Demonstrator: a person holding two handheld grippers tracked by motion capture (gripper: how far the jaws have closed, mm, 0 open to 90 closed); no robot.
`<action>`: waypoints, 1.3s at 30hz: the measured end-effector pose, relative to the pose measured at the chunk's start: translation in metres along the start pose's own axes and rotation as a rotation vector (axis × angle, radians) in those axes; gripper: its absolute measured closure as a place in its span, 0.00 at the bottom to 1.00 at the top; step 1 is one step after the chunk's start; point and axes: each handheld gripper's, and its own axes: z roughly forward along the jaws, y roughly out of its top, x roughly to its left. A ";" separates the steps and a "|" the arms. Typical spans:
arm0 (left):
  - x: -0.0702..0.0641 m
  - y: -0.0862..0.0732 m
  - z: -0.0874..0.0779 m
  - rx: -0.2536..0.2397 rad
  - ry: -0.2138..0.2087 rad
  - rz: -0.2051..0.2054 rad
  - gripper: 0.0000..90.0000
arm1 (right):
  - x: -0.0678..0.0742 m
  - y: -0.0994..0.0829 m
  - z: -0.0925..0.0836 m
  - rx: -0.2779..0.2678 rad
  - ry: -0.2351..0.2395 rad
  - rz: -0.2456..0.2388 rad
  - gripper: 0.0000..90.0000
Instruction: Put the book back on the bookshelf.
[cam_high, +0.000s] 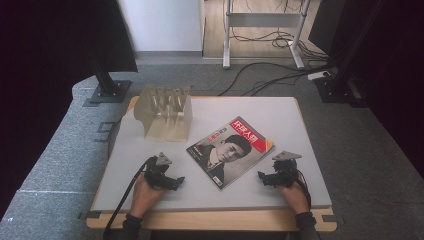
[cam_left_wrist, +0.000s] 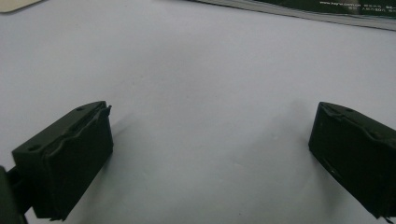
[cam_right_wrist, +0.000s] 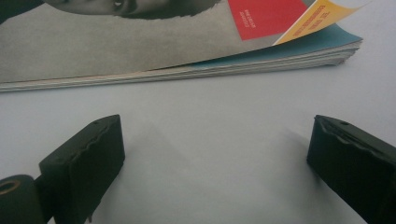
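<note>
A magazine (cam_high: 231, 151) with a red title block and a portrait cover lies flat and turned at an angle in the middle of the grey table (cam_high: 280, 110). My left gripper (cam_high: 176, 182) rests on the table to its left, open, with bare tabletop between the jaws (cam_left_wrist: 210, 140). To the magazine's right, my right gripper (cam_high: 262, 177) is also open and empty (cam_right_wrist: 215, 154). In the right gripper view the magazine's page edge (cam_right_wrist: 196, 70) lies just ahead, its top corner curling up. The magazine's edge (cam_left_wrist: 299, 10) crosses the top of the left gripper view.
A beige slotted file rack (cam_high: 165, 113) stands at the back left of the table. Beyond the table are a monitor stand base (cam_high: 107, 92), a desk frame (cam_high: 264, 30) and loose cables (cam_high: 280, 75) on the carpet.
</note>
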 end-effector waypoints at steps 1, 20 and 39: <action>0.000 0.000 0.000 0.000 0.000 0.000 0.00 | 0.000 0.000 0.000 0.000 0.000 0.000 0.04; -0.003 0.012 0.003 0.005 -0.035 0.028 0.00 | -0.001 0.002 0.000 0.019 0.020 -0.008 0.00; -0.005 0.094 0.023 0.006 -0.081 0.145 0.00 | -0.012 0.033 -0.003 -0.038 0.063 -0.086 0.01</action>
